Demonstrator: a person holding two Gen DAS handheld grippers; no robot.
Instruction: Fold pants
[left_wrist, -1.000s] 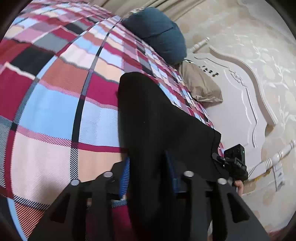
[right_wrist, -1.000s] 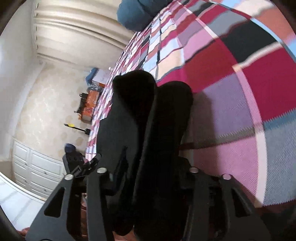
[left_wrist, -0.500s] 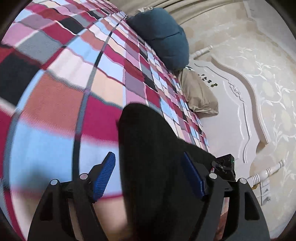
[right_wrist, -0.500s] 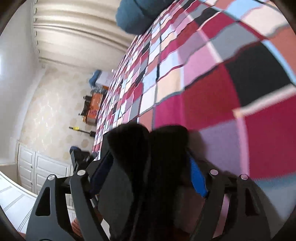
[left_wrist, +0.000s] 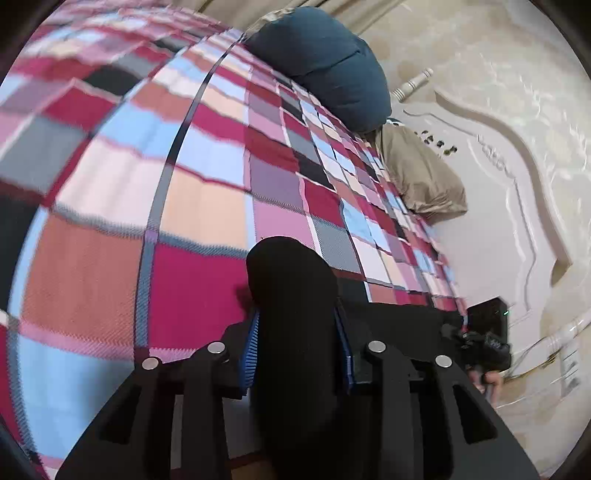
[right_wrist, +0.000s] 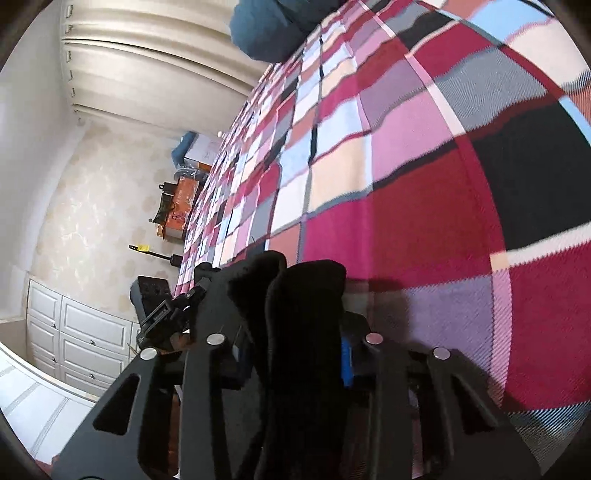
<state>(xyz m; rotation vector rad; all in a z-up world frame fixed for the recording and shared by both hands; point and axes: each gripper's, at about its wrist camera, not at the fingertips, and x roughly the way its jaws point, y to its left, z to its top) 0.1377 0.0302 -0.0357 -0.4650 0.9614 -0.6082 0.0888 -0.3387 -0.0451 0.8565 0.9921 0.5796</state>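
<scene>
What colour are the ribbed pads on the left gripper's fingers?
Blue ribbed pads, pressed against the black fabric pants; clearest in the left wrist view.

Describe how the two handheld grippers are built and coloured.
Both match: the left gripper and right gripper have matte black, angular finger arms with cut-out slots and round silver bolt heads. The finger pads are ribbed blue. No cables or markings show.
</scene>
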